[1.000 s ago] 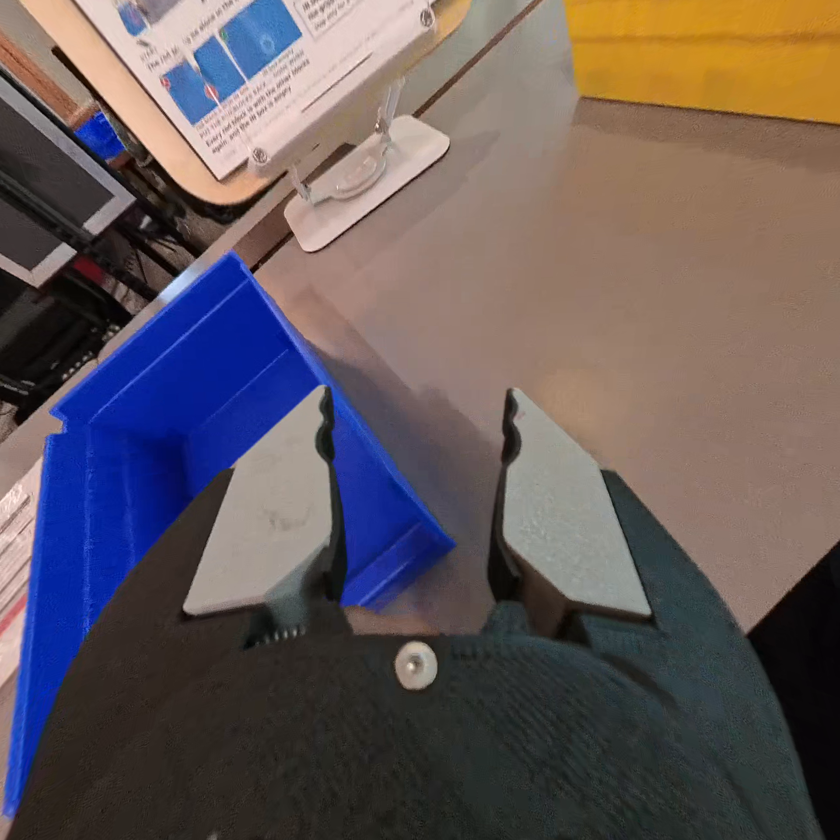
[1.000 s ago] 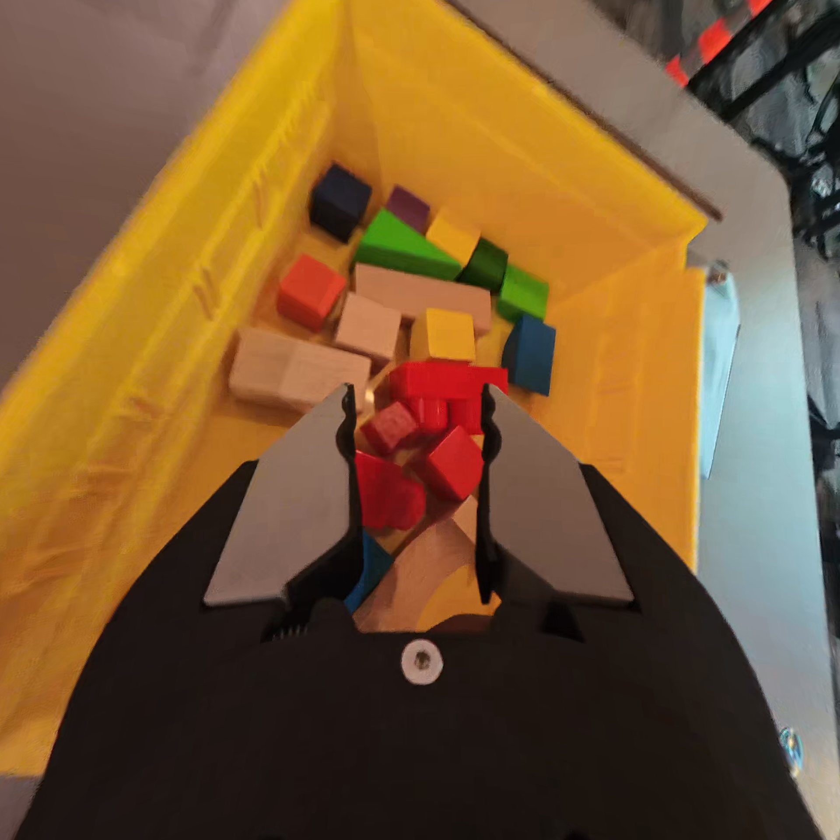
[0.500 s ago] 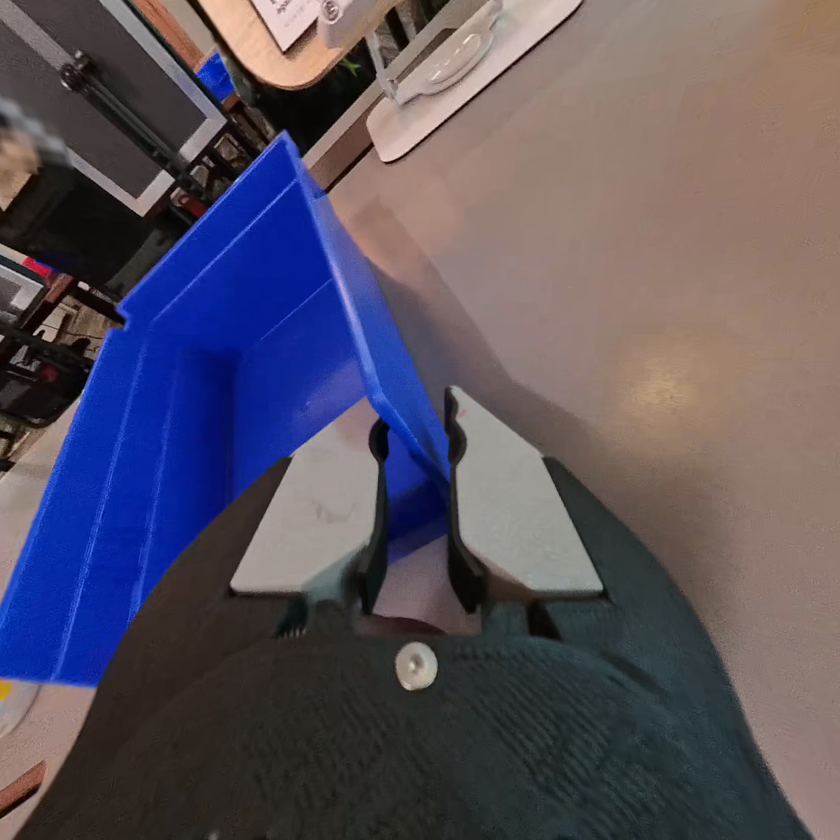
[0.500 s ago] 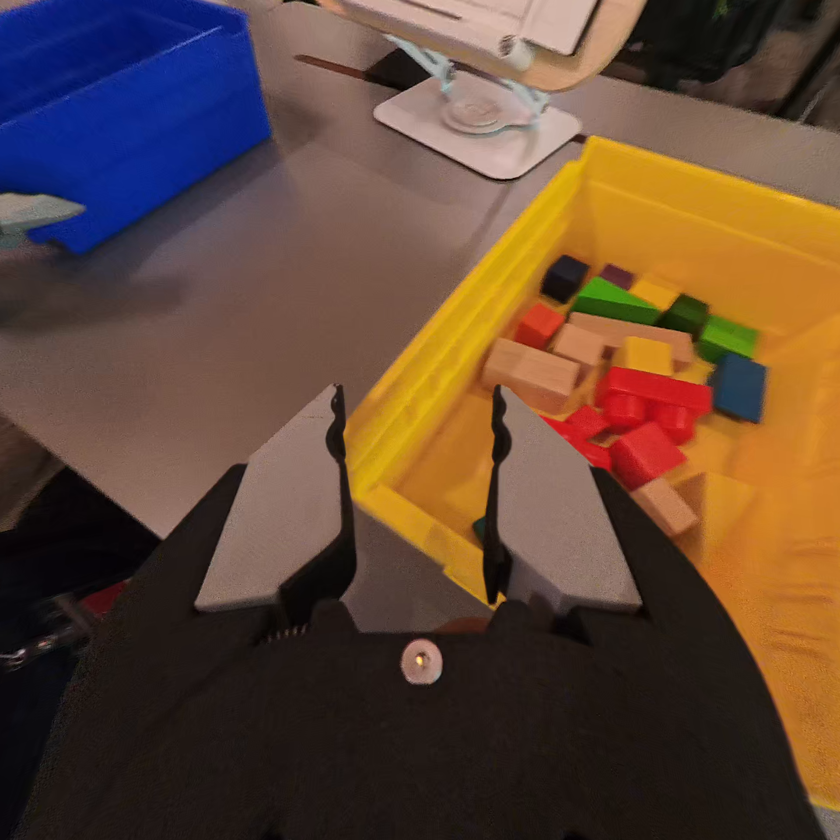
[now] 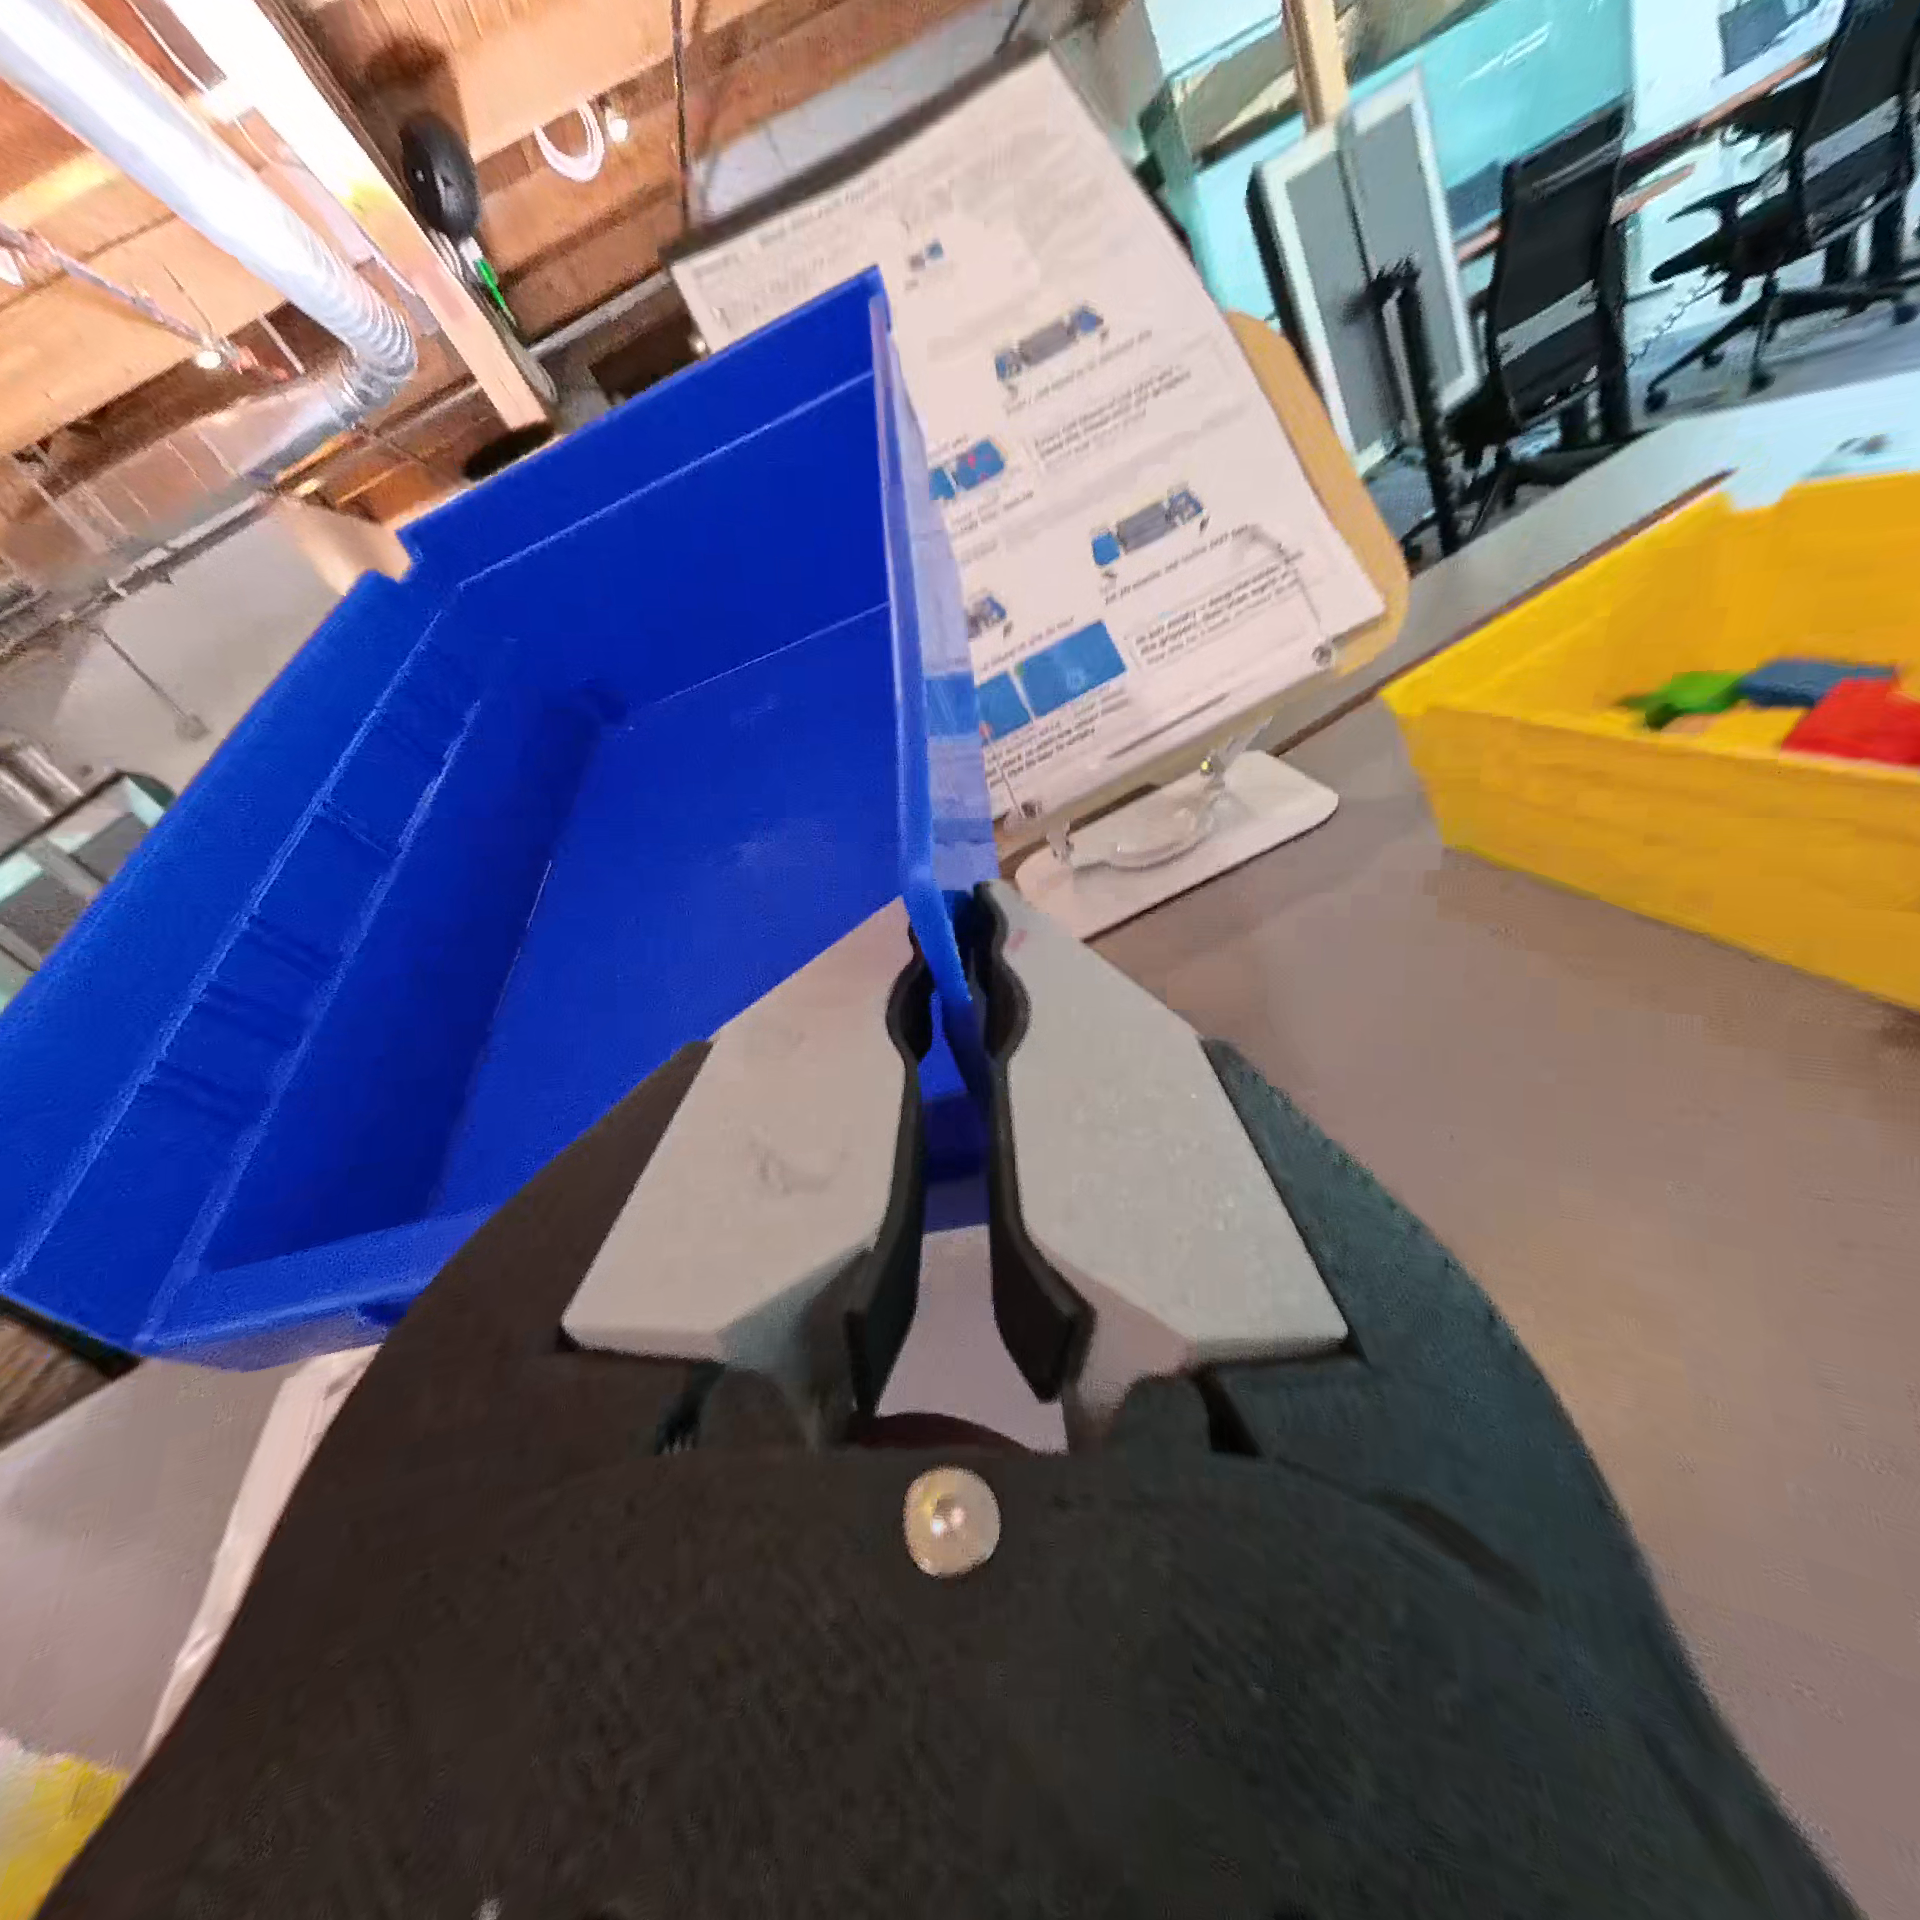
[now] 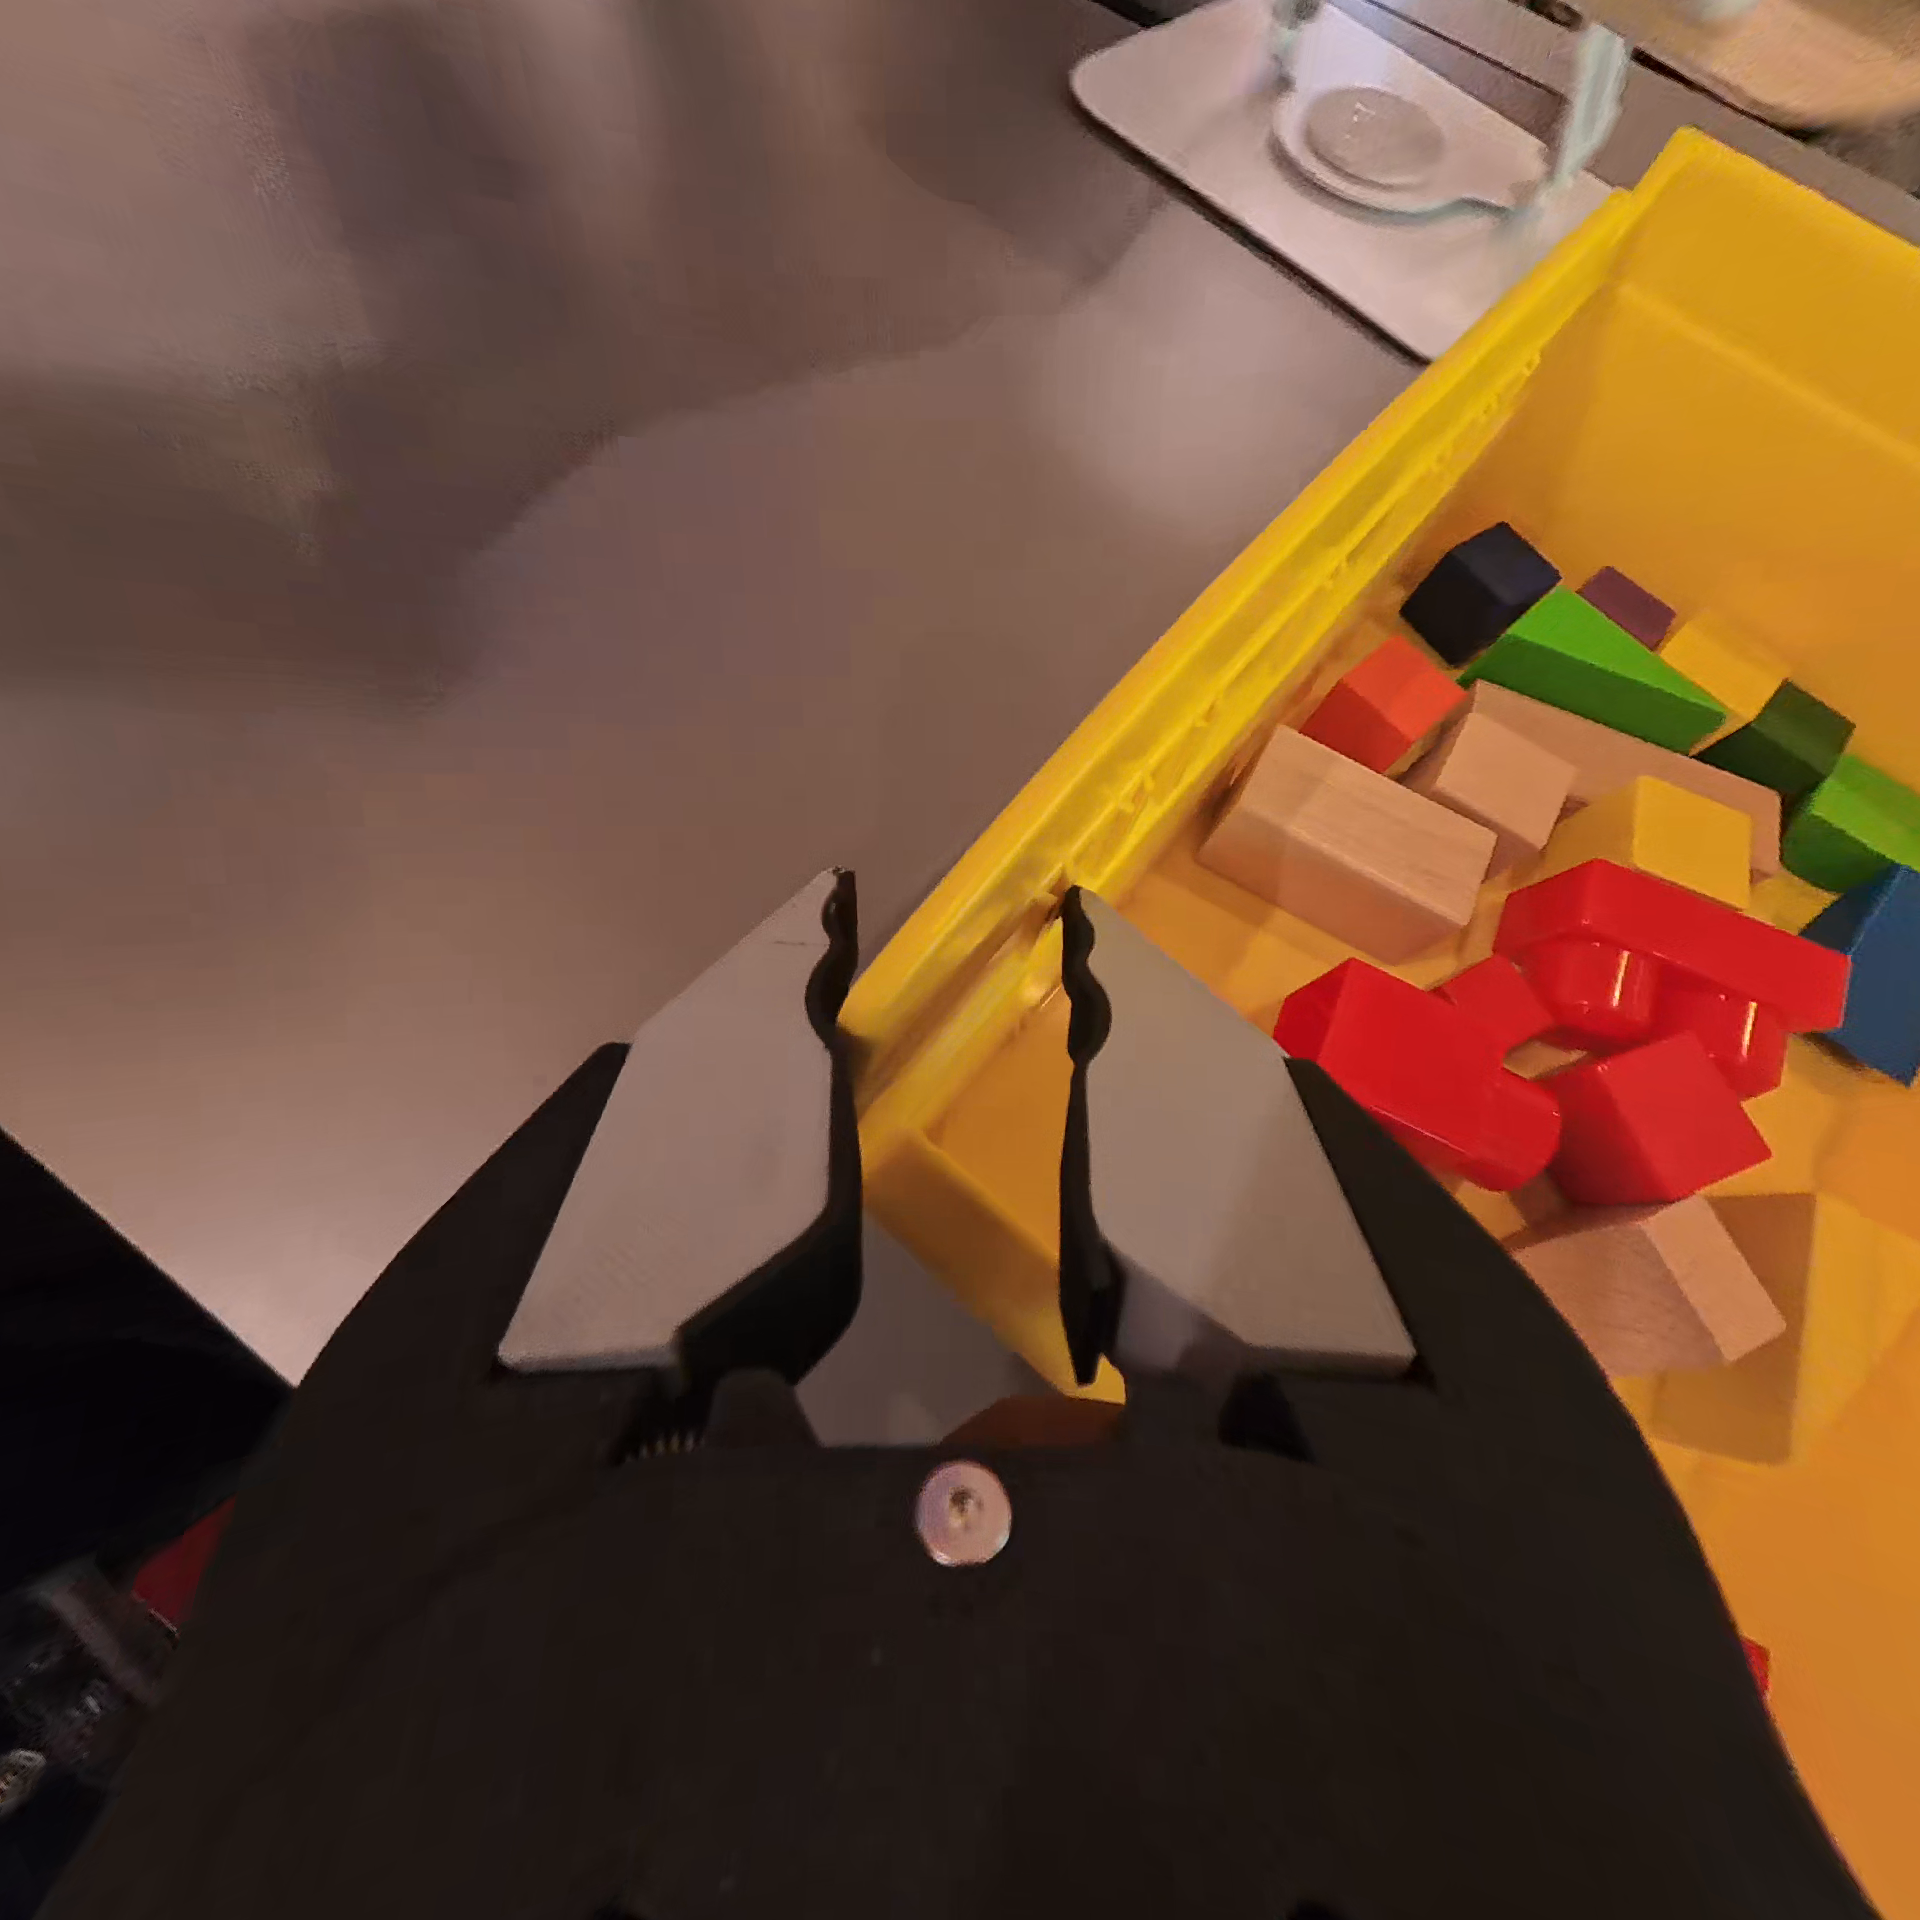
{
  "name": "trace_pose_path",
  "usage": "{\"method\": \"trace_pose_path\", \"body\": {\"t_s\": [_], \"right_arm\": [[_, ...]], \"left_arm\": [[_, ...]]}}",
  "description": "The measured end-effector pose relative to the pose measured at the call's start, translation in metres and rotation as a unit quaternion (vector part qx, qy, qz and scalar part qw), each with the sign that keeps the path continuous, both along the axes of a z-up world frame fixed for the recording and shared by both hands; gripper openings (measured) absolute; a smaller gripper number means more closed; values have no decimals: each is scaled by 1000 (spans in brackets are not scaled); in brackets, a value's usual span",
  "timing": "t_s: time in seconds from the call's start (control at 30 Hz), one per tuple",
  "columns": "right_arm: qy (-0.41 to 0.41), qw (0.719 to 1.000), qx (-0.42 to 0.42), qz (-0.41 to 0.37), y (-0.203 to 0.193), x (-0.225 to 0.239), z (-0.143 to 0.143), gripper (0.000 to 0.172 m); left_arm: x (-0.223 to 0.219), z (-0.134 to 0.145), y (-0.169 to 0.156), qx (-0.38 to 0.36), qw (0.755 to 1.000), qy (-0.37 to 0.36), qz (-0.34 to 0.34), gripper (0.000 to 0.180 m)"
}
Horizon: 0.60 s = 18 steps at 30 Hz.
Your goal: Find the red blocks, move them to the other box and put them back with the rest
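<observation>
A grey-brown table (image 6: 520, 675) is sitting in a workshop-like room with office chairs (image 5: 1558, 270) and a tilted instruction board on a clear stand (image 5: 1101, 499) at the back.

The left gripper (image 5: 951, 987) is pinching the thin side wall of the blue box (image 5: 665, 790), its dark pads pressing on either face of the plastic near the front corner; the box is showing no blocks inside in this view. The right gripper (image 6: 951, 966) is straddling the near side wall of the yellow box (image 6: 1174, 748), one finger outside over the table, the other inside. A gap is showing between the inner pad and the wall, so it is reading as not yet clamped.

The red blocks (image 6: 1538, 1049) are lying together in the yellow box, just right of the right gripper's inner finger, among plain wooden, green, blue, yellow, orange and dark blocks (image 6: 1351, 842). From the left view the yellow box is standing well apart from the blue one, across the table.

The red pieces are looking hard, light and glossy, so likely a little slippery. The flat-sided ones should be taken across two parallel faces; the piece with rounded studs is better gripped on its straight bar. The box walls are looking thin and somewhat flexible.
</observation>
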State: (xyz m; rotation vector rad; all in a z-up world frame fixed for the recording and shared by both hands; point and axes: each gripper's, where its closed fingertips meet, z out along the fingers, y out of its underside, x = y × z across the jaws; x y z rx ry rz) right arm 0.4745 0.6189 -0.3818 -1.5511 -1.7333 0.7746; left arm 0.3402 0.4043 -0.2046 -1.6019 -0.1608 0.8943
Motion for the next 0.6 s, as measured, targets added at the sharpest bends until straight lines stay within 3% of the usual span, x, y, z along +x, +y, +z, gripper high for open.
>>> {"method": "trace_pose_path", "body": {"t_s": [0.2, 0.43, 0.5, 0.6], "right_arm": [[14, 997, -11, 78, -95, -51, 2, 35], [62, 982, -56, 172, -208, -106, 14, 43], [113, 975, -61, 180, -215, -101, 36, 44], [196, 966, -46, 165, -185, -73, 78, 37]], "left_arm": [[35, 61, 25, 9, 998, 43, -49, 2], [55, 78, 57, 8, 995, 57, -88, 4], [56, 75, 67, 3, 994, 53, -96, 4], [65, 67, 82, -5, 992, 53, -113, 4]]}}
